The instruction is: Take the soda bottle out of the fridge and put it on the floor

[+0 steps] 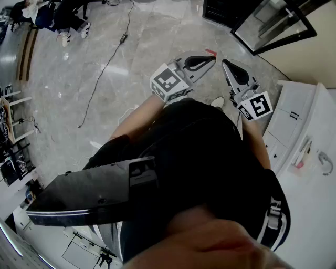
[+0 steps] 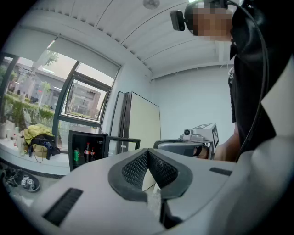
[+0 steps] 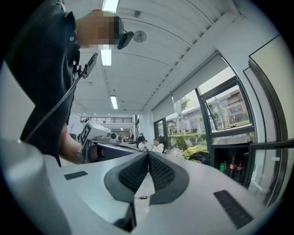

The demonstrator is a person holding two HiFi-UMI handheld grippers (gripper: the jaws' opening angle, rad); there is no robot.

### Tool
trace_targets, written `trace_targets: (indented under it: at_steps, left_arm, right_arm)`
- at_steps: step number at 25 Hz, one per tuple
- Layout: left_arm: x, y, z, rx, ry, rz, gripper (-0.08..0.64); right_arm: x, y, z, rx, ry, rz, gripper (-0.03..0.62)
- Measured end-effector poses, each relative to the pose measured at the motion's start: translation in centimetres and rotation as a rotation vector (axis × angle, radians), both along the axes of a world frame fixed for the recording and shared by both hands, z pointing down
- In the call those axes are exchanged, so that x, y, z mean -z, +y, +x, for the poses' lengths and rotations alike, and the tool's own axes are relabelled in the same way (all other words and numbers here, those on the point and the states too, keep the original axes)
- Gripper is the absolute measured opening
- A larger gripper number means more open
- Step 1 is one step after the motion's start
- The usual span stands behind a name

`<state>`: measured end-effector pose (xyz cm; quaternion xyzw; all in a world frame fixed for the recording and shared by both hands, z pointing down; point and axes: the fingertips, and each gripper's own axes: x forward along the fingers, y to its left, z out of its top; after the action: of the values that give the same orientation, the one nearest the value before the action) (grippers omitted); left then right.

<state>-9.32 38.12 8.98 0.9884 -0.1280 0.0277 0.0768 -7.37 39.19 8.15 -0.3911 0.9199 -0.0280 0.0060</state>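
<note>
A small black fridge (image 2: 85, 153) stands open by the window, its glass door (image 2: 123, 146) swung to the right. Inside it are a dark soda bottle with a red label (image 2: 87, 152), a second bottle beside it and a green can (image 2: 76, 155). The right gripper view shows the same fridge (image 3: 232, 160) and soda bottles (image 3: 233, 166) far off. My left gripper (image 1: 210, 57) and right gripper (image 1: 227, 64) are held side by side at waist height, well short of the fridge (image 1: 273, 23). On each, the pads (image 2: 138, 167) (image 3: 158, 172) meet with nothing between them.
A white cabinet with a counter (image 1: 294, 121) stands close on my right. A black cable (image 1: 105, 68) runs across the marble floor. People sit at the far left (image 1: 47, 16). A bag (image 2: 39, 140) lies on the window sill, with shoes (image 2: 23, 182) below it.
</note>
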Motion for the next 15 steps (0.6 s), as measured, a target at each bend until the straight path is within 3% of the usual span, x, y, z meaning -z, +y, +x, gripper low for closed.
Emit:
trace_targets:
  at_steps: [15]
  left_arm:
    - [-0.8, -1.2, -3.2, 0.029, 0.001, -0.024, 0.0]
  right_arm:
    - [-1.1, -1.5, -2.9, 0.009, -0.03, -0.039, 0.014]
